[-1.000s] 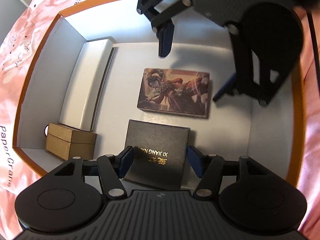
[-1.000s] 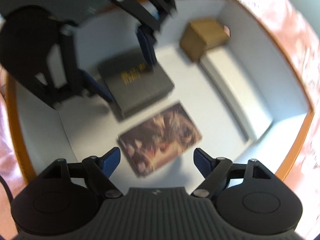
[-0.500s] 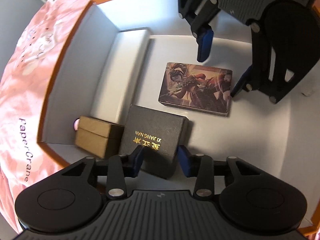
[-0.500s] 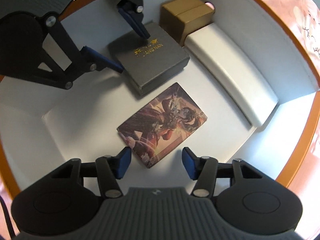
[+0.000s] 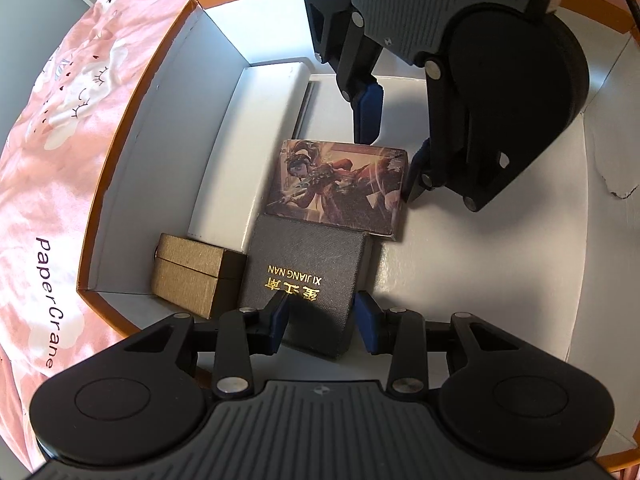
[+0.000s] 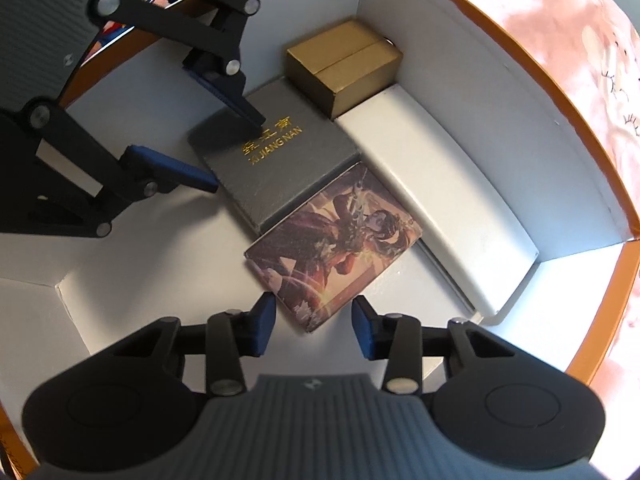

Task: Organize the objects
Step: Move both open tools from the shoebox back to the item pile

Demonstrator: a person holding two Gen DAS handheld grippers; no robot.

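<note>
Black textured box point(image 5: 304, 280) with gold "XI JIANG NAN" lettering lies flat on the floor of the orange-rimmed white carton point(image 5: 132, 152); left gripper point(image 5: 322, 322) jaws apart, straddling its near end. Illustrated card box point(image 6: 334, 264) abuts it; right gripper point(image 6: 314, 326) apart. Brown box point(image 6: 346, 64) and long white case point(image 6: 436, 196) line the wall.

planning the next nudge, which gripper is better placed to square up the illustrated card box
Right. The right gripper already straddles the illustrated card box near corner with open jaws, while the left gripper sits at the black box.
</note>
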